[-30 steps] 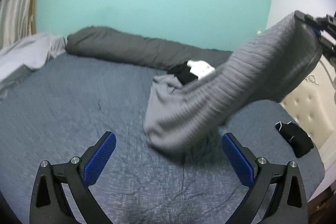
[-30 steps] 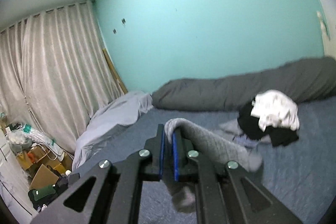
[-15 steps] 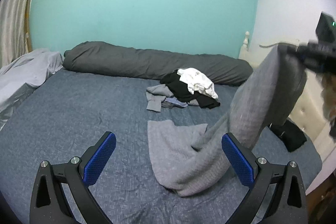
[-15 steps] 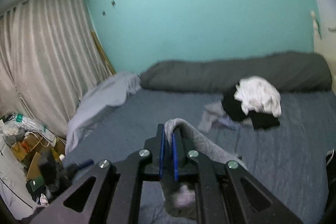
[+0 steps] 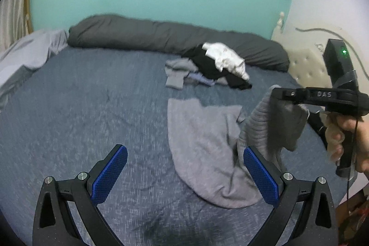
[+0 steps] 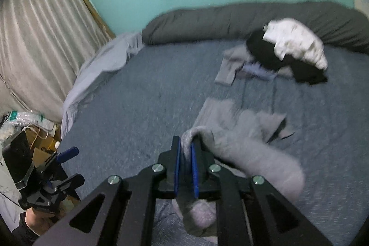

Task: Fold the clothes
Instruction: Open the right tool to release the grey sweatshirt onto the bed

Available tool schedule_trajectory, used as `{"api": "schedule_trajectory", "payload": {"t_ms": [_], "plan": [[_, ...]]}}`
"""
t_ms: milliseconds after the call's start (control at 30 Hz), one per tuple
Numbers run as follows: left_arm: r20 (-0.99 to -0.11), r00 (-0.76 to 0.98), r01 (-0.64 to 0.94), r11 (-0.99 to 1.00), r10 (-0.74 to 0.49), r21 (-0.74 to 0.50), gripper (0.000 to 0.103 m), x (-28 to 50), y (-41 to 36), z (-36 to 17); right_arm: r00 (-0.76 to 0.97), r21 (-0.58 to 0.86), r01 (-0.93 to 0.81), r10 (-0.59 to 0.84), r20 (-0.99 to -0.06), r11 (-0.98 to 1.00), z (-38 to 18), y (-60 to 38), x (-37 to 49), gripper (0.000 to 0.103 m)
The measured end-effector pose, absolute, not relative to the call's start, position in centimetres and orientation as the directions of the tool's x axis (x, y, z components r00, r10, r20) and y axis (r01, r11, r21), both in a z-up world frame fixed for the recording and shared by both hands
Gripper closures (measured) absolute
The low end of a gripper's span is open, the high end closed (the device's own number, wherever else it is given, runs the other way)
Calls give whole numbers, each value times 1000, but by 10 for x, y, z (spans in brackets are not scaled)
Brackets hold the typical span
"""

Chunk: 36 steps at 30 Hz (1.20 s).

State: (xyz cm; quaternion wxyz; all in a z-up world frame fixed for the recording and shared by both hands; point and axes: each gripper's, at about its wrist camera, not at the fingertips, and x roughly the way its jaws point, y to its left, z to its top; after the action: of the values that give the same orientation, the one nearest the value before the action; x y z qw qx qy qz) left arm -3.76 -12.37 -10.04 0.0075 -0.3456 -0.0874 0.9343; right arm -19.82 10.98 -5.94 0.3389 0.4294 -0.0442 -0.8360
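Step looks like spreading: right gripper (image 6: 185, 171) fingers clamped on grey sweater (image 5: 207, 149) edge, rest trailing on bed (image 5: 92, 103); left gripper (image 5: 184, 176) fingers wide, empty, prob. needs to grab other corner next.

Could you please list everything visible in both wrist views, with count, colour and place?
grey knit garment: one, light grey, spread on the bed, one end lifted in the right gripper
clothes pile: one heap, black, white and grey pieces, far side of the bed by the bolster
bolster: one, dark grey, along the teal wall
bed cover: one, blue-grey
pale sheet: one, lilac-grey, bunched at the bed's curtain-side edge
curtain: one, beige, pleated
headboard: one, cream, tufted
left gripper: open, blue pads, empty
right gripper: shut on the garment
right hand: on the gripper handle
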Motion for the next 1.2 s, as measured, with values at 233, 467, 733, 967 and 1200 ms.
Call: {"api": "schedule_trajectory", "payload": {"t_ms": [233,467,733,967,1200], "plan": [[-703,-708,67,-985,67,-161,0,-62,-128,-143,-396,303,490,-518,-759,-818,-111,116,-215,38],[-720,-685,15,-985,115,-172,0,-76,-109,-160,-495,386,380,-537,-683,-841,-104,214,-187,37],[-720,-672,-105,-984,176,-143,0,-92,-60,-160,-475,411,233,-472,-743,-881,-156,281,-143,37],[-730,-645,-221,-969,228,-107,0,-102,-17,-157,-461,471,115,-467,-755,-875,-189,304,-126,37],[-763,-602,-286,-956,237,-71,1,-123,17,-174,-497,526,76,-489,-717,-847,-197,312,-117,37]]}}
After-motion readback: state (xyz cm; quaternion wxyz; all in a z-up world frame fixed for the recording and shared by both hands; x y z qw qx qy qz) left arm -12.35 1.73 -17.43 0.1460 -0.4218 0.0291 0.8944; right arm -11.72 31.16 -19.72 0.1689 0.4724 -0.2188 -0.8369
